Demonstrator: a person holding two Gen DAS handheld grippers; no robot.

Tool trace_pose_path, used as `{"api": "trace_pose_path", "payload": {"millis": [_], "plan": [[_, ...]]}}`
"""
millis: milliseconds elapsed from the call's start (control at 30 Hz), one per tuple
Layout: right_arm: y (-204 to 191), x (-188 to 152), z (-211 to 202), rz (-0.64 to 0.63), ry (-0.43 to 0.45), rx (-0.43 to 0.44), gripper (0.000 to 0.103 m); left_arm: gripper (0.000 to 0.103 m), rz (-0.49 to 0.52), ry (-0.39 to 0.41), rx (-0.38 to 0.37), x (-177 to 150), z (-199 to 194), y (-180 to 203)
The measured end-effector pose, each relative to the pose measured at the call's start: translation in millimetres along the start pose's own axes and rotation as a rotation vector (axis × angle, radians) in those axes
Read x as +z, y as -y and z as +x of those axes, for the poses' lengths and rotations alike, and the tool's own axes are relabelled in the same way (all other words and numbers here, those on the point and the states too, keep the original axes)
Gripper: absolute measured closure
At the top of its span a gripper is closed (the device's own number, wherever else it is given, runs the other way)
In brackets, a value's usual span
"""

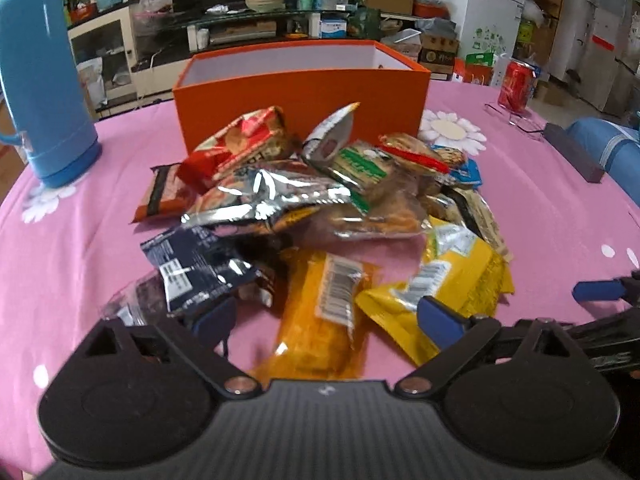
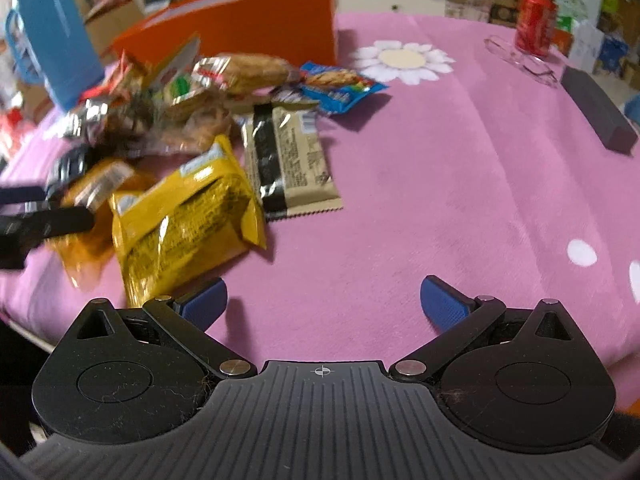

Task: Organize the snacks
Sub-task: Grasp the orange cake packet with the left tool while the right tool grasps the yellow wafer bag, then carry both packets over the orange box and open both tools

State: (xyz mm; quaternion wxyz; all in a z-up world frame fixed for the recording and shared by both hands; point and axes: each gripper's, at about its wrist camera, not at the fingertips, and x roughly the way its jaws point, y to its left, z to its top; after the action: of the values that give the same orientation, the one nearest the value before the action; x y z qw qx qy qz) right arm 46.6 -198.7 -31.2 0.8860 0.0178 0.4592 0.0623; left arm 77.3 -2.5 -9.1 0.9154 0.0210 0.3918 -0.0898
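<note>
A heap of snack packets [image 1: 320,192] lies on the pink tablecloth in front of an open orange box [image 1: 300,92]. My left gripper [image 1: 326,318] is open, low over the near edge of the heap. An orange packet [image 1: 320,320] lies between its blue pads without touching them. A yellow packet [image 1: 452,280] lies by its right pad and a dark blue packet [image 1: 192,268] by its left. In the right wrist view my right gripper [image 2: 324,304] is open over bare cloth, with the yellow packet [image 2: 184,220] just beyond its left pad and a beige packet [image 2: 292,160] farther off.
A blue thermos [image 1: 44,80] stands at the left of the table. A red can [image 1: 516,86], a pair of glasses [image 1: 516,118] and a dark case [image 1: 572,152] sit at the right. The pink tablecloth [image 2: 440,200] is bare right of the heap. Cluttered shelves stand behind.
</note>
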Motion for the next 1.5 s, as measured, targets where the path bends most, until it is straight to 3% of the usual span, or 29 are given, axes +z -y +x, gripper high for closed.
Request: {"api": "trace_pose_path", "payload": {"millis": [100,233,300,433,500,600,767,967,1100,1200,1300,1433,1500], "plan": [[5,3,-19,0.043,0.083,0.12,0.002,0.009,-0.029,-0.015,-0.003,0,5,-12],[-26,15,-30,-0.093,0.134,0.177,0.001,0.039,-0.077,-0.081,-0.045,-8,15,-26],[-45,18,-31,-0.18,0.171,0.192,0.001,0.048,-0.105,-0.094,-0.098,-14,14,-33],[-73,12,-31,-0.326,0.199,0.155,0.002,0.049,-0.101,-0.098,-0.104,-23,4,-43],[-80,10,-34,-0.337,0.206,0.195,0.002,0.048,-0.114,-0.105,-0.104,-27,0,-50],[-87,13,-33,-0.275,0.191,0.33,0.003,0.047,-0.183,-0.12,-0.081,-29,-3,-65],[-94,22,-19,-0.195,0.19,0.462,0.003,0.05,-0.297,-0.125,-0.074,-33,-5,-89],[-78,24,10,0.038,0.045,0.683,0.004,0.049,-0.28,-0.125,-0.069,-32,-5,-89],[-77,18,13,0.011,0.013,0.611,0.003,0.049,-0.225,-0.133,-0.059,-29,-1,-78],[-67,14,13,-0.058,0.019,0.435,0.003,0.047,-0.189,-0.125,-0.075,-28,2,-64],[-45,16,10,-0.042,0.02,0.314,0.002,0.044,-0.157,-0.12,-0.1,-26,7,-49],[-21,23,-5,0.005,0.046,0.254,0.002,0.042,-0.125,-0.117,-0.084,-25,7,-36],[-20,28,-20,-0.007,0.114,0.203,0.002,0.025,-0.137,-0.106,-0.068,-25,2,-40]]}}
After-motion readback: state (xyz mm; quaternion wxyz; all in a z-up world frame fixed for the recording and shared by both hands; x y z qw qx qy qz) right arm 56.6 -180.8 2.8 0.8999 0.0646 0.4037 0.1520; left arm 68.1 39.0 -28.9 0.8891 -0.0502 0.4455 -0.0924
